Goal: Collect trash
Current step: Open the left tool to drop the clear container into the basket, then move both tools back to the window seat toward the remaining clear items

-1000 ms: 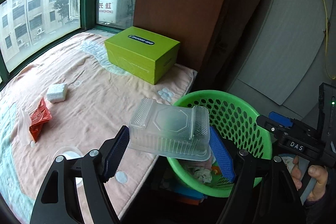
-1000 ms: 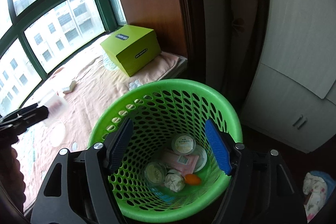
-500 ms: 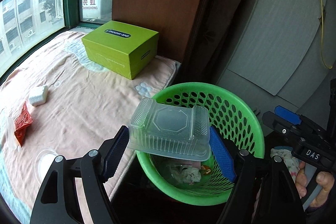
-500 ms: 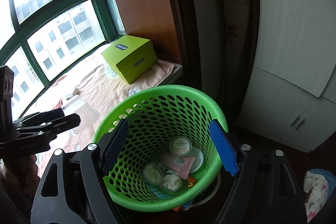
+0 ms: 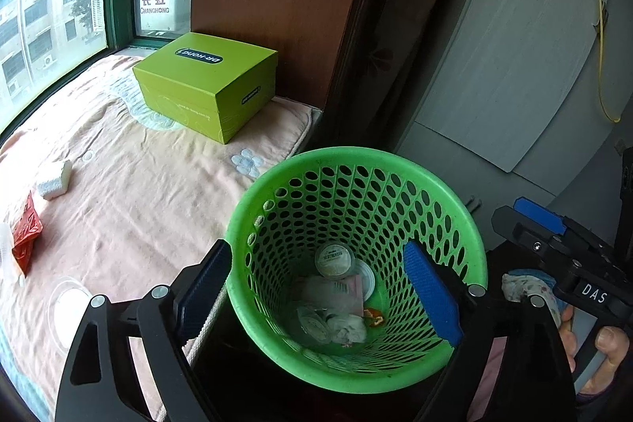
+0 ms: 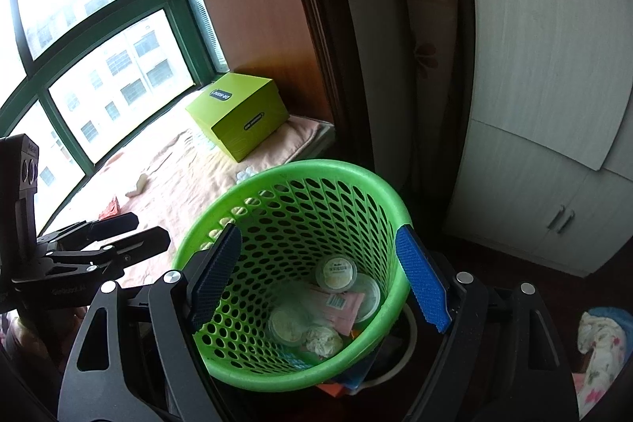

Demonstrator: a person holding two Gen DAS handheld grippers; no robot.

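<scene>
Both grippers, left and right, gaped wide and empty over the green basket, the clear container having just dropped in.

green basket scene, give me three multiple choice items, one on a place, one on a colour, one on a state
1. Where does the lime-green box sit?
A. on the pink blanket by the window
B. inside the basket
C. on the dark floor

2. What colour is the crumpled wrapper on the blanket?
A. blue
B. red
C. yellow

3. What state is the left claw in?
A. shut on a clear container
B. shut on the basket rim
C. open and holding nothing

Answers:
1. A, the box rests on the blanket near the window corner, apart from the green basket.
2. B, the wrapper at the blanket's left edge is red.
3. C, its fingers stand wide apart in front of the basket with nothing between them.
</scene>
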